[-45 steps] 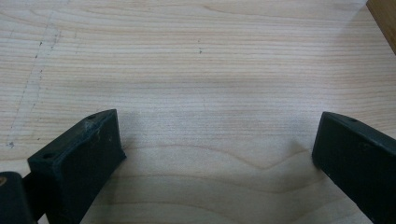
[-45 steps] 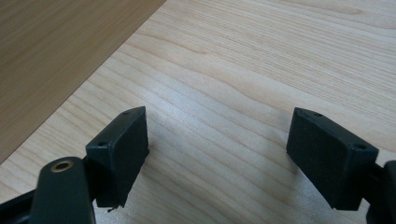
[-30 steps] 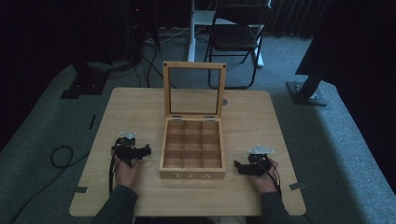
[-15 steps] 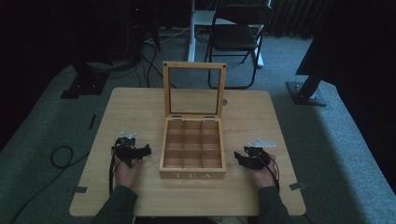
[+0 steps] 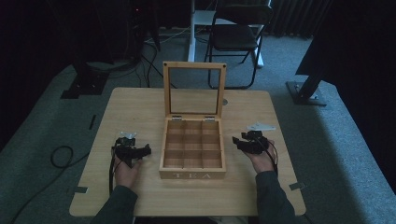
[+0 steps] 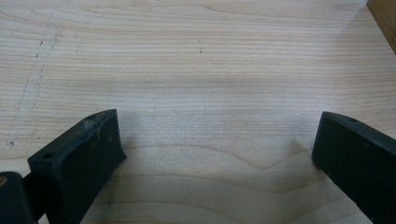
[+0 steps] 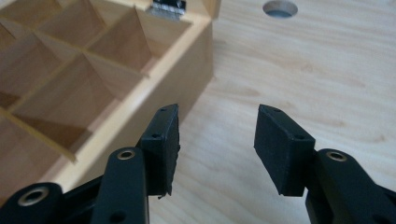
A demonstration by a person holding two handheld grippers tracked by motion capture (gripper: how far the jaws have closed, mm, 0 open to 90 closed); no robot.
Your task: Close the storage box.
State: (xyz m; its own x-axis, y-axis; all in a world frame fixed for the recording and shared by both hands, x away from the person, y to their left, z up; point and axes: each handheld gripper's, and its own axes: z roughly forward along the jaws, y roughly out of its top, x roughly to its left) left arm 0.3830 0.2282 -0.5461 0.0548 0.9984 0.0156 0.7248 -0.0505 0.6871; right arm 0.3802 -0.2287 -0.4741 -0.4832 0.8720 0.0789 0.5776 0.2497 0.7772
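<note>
An open wooden tea box (image 5: 192,144) with several empty compartments stands mid-table, its glass-paned lid (image 5: 194,88) upright. My left gripper (image 5: 144,150) rests on the table left of the box; in the left gripper view its jaws (image 6: 217,144) stand wide open over bare wood. My right gripper (image 5: 236,141) hovers just right of the box, pointing at it. Its jaws (image 7: 217,135) have just been closing and now stand narrowly apart with nothing between them, beside the box's right wall (image 7: 187,79).
The wooden table (image 5: 140,107) has a round hole (image 7: 280,8) beyond the box's back right corner. A folding chair (image 5: 236,37) and stand bases sit on the carpet behind. A cable (image 5: 60,156) loops on the floor at the left.
My right gripper has lifted off the table and moved farther from the front edge, beside the box. The left gripper has stayed put.
</note>
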